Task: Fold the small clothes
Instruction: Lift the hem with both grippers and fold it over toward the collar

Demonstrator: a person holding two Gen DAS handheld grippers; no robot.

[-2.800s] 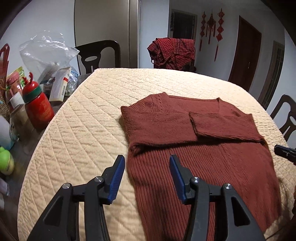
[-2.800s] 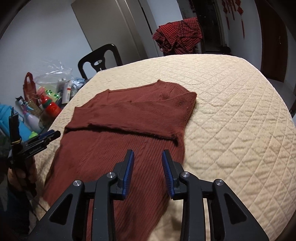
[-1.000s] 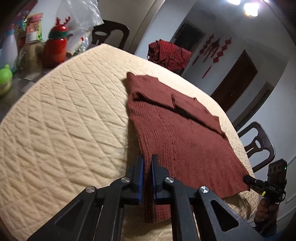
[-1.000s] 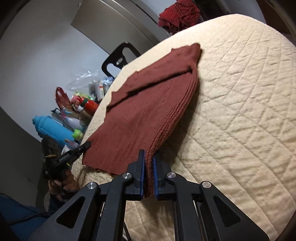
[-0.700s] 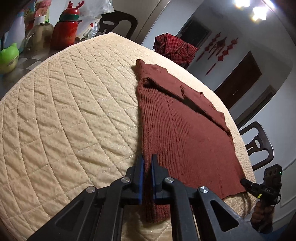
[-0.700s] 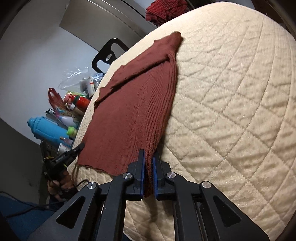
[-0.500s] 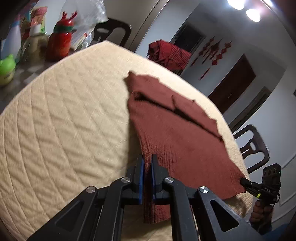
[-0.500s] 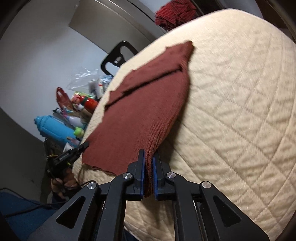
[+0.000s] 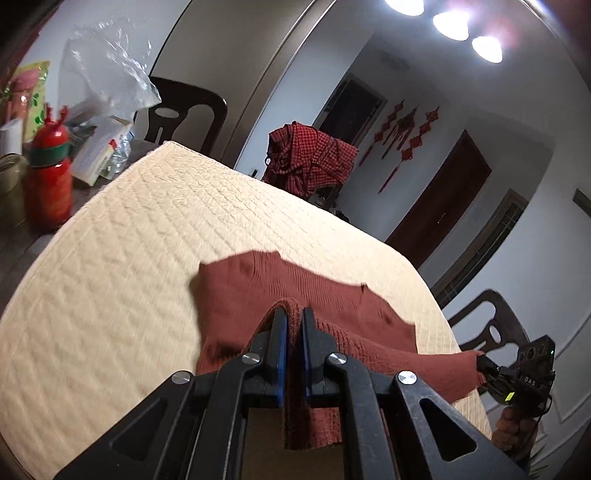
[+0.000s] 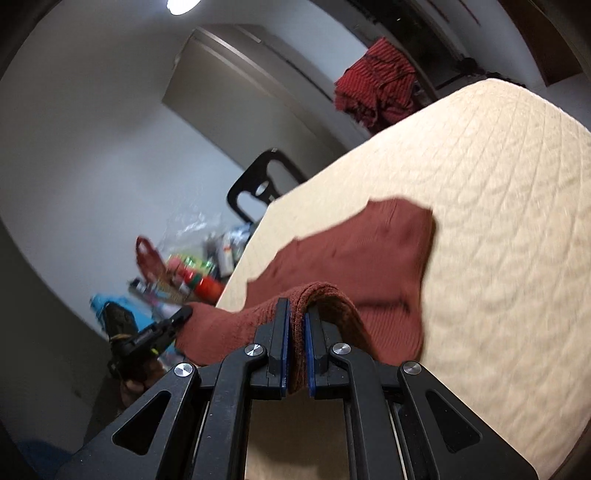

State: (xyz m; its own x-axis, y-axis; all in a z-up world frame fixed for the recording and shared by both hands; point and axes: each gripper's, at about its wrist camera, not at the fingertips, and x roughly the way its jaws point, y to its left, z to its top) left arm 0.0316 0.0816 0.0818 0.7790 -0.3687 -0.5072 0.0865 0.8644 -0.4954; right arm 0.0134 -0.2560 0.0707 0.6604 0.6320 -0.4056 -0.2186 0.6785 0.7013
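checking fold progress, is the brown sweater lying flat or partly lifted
Partly lifted: both grippers, left gripper and right gripper, pinch the brown sweater's near edge raised; its far part lies on the table.

Pale walls, bright ceiling lamps (image 9: 450,18), a dark door (image 9: 439,206) far right — dark chairs (image 9: 184,118) ring the quilted table (image 9: 110,258).

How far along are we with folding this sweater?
Done: nothing these views can confirm. In hand: both hand-held grippers, left and right, are clamped on the brown sweater, its hem lifted over the body. Left: lay the hem down on the quilted table and release.
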